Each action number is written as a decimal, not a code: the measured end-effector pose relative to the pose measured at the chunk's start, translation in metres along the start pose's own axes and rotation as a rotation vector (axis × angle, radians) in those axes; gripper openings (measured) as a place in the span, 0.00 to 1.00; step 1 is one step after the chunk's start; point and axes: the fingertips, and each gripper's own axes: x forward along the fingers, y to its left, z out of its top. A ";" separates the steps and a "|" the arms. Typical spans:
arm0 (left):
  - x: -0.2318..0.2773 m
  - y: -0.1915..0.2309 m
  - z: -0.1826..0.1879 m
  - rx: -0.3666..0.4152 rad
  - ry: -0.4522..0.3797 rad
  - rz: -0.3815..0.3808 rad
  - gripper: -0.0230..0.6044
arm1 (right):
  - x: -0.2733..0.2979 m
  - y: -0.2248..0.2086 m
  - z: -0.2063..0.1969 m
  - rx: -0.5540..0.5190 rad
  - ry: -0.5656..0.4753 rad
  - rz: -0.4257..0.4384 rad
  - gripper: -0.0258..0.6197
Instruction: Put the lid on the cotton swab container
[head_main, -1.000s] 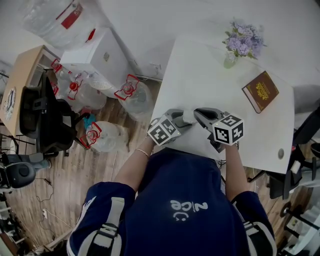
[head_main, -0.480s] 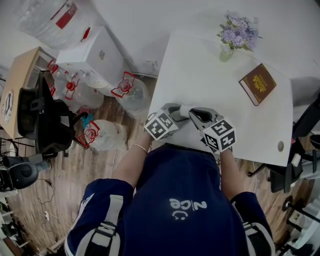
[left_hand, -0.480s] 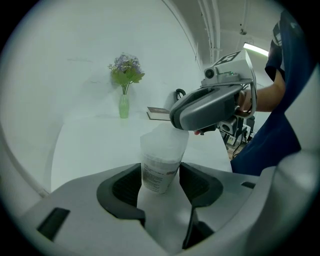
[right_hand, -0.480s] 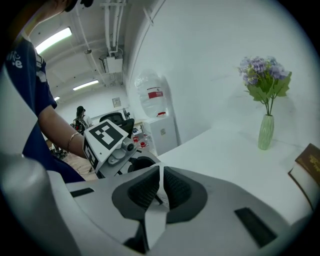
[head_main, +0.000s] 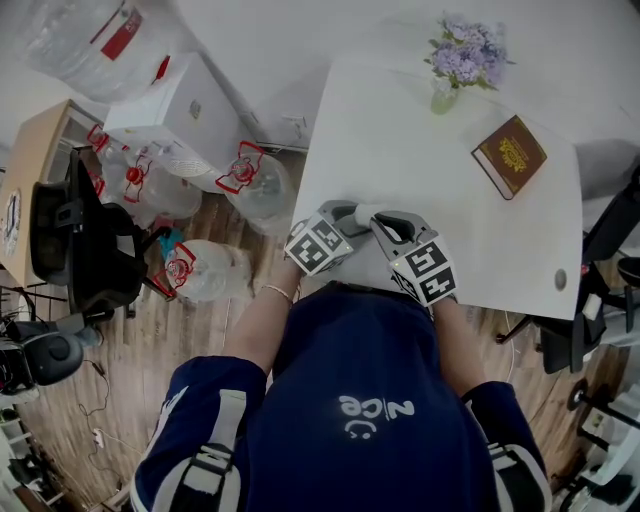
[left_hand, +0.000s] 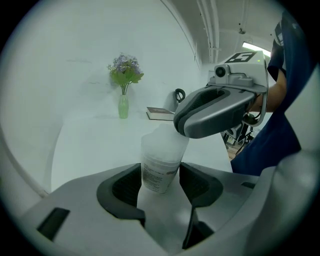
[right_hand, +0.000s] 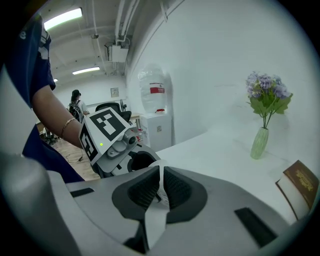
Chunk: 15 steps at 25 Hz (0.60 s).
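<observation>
Left gripper (left_hand: 160, 187): jaws wide, pads clamped on the container (left_hand: 161, 160), which stands roughly upright.
Right gripper (right_hand: 160, 181): jaws nearly together, pinching the lid (left_hand: 166, 134) by its thin rim.
Lid to container: right at its mouth; seating probably needs a downward press.
Place: near edge of the table (head_main: 430, 190).

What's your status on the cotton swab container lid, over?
Left gripper shut on container. Right gripper pinching lid at container's top; seating unclear. Book, vase far off.
</observation>
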 end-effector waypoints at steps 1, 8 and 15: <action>0.000 0.000 0.000 0.000 0.000 0.001 0.45 | 0.000 0.001 0.000 -0.016 0.002 -0.015 0.13; 0.000 -0.001 0.000 0.005 -0.010 0.012 0.45 | 0.000 0.002 -0.001 -0.025 -0.022 -0.060 0.13; -0.012 -0.004 0.001 -0.041 -0.056 0.019 0.48 | -0.004 -0.003 0.003 0.107 -0.086 -0.029 0.13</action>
